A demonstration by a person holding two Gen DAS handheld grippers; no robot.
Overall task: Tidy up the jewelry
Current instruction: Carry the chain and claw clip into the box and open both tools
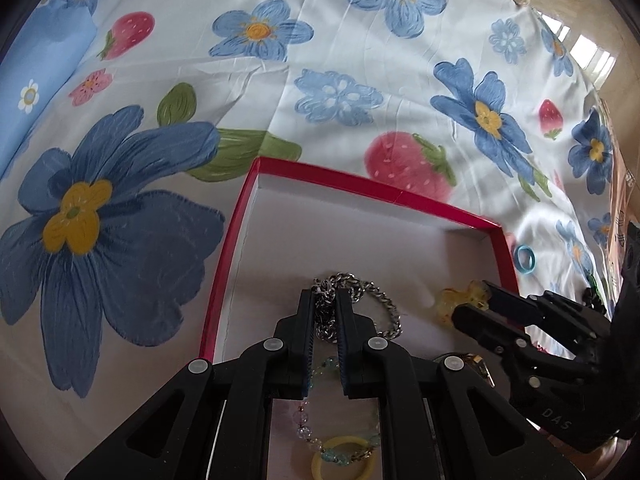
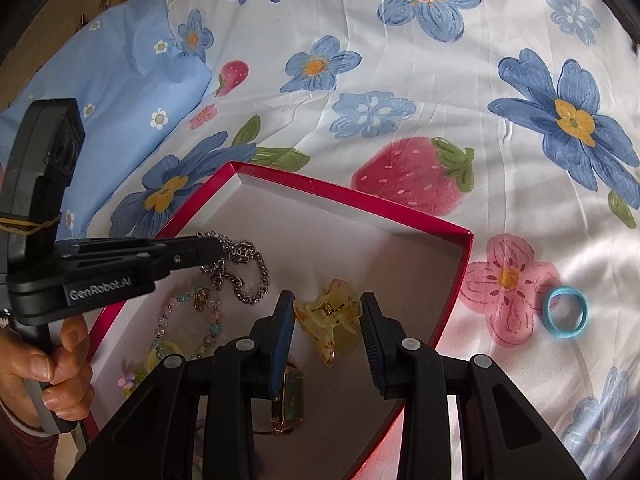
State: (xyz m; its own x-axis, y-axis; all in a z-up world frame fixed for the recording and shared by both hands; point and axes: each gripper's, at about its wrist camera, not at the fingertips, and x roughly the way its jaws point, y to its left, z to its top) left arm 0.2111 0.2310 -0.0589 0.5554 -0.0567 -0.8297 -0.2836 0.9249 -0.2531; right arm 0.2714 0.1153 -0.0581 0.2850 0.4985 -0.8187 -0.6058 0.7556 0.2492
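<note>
A red box (image 1: 360,182) with a white inside lies on a floral sheet; it also shows in the right wrist view (image 2: 460,276). My left gripper (image 1: 325,300) is shut on a silver chain (image 1: 380,304), which hangs over the box floor (image 2: 248,276). My right gripper (image 2: 328,312) is shut on a yellow hair claw (image 2: 332,316), held over the box (image 1: 466,300). A bead bracelet (image 2: 188,320), a yellow ring (image 1: 344,460) and a square gold-framed watch (image 2: 290,400) lie inside the box. A blue ring (image 2: 566,312) lies on the sheet to the right of the box (image 1: 524,260).
A light blue pillow (image 2: 120,92) lies at the far left. The floral sheet (image 2: 440,120) spreads behind and to the right of the box. A small purple flower piece (image 2: 128,380) lies at the box's near left.
</note>
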